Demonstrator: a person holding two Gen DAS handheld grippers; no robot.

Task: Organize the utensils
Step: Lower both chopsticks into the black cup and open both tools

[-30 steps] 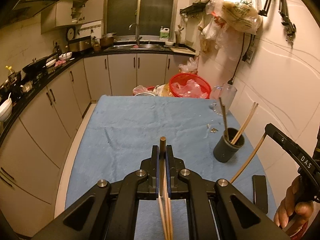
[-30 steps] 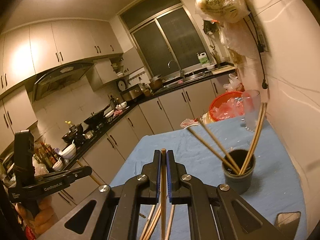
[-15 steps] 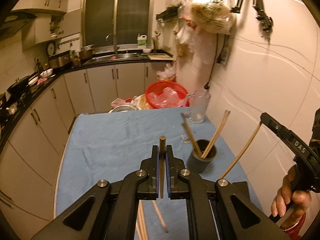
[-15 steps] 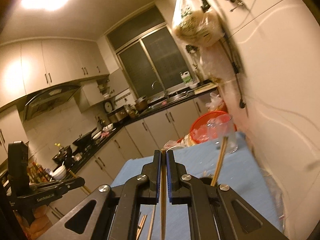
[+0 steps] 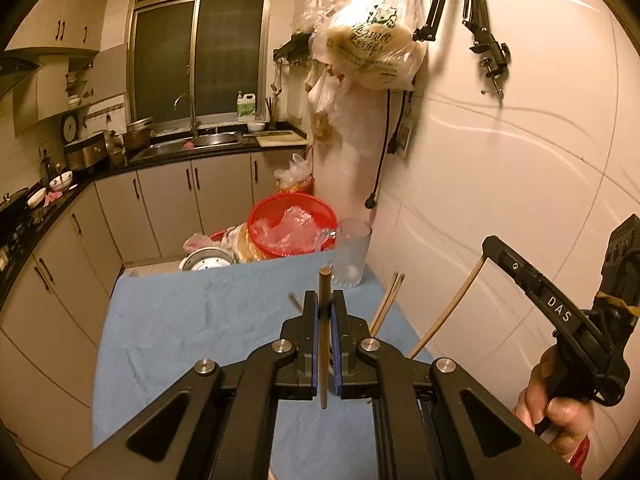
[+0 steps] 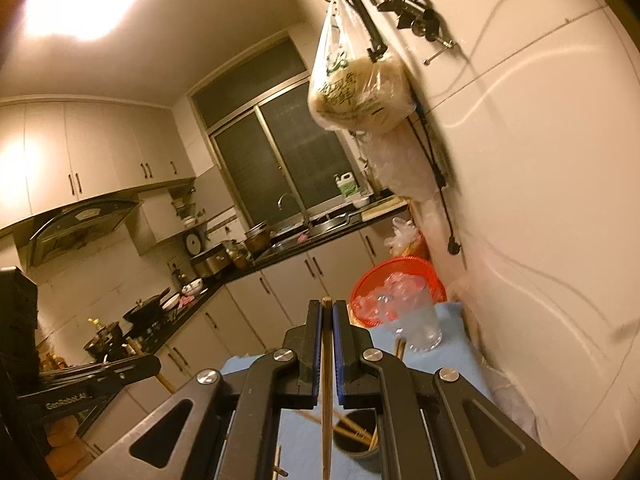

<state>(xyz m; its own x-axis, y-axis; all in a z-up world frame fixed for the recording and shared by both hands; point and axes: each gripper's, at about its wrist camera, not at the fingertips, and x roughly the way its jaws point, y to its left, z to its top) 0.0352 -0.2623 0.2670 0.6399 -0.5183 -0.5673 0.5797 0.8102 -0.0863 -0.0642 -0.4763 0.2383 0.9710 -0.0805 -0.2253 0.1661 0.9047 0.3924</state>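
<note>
Two chopsticks held: one per tool, each pinched upright between blue-lined fingers
Left tool (image 5: 325, 312): clamped on a chopstick (image 5: 324, 320), tip poking up past the fingers, hovering over the blue-covered worktop (image 5: 180, 320)
Right tool (image 6: 327, 320): squeezed tight on its own chopstick (image 6: 327, 380), tilted up toward the wall
Holder cup (image 6: 356, 436): dark, on the worktop right below the right tool, several chopsticks leaning inside
Loose sticks: a couple lying on the cloth near the cup (image 6: 280, 468)
Clear glass (image 5: 352, 252): far edge of the worktop, by the wall
Red basket (image 5: 292, 228): just behind the worktop, plastic inside
Bag (image 5: 372, 52): hanging on the wall above
</note>
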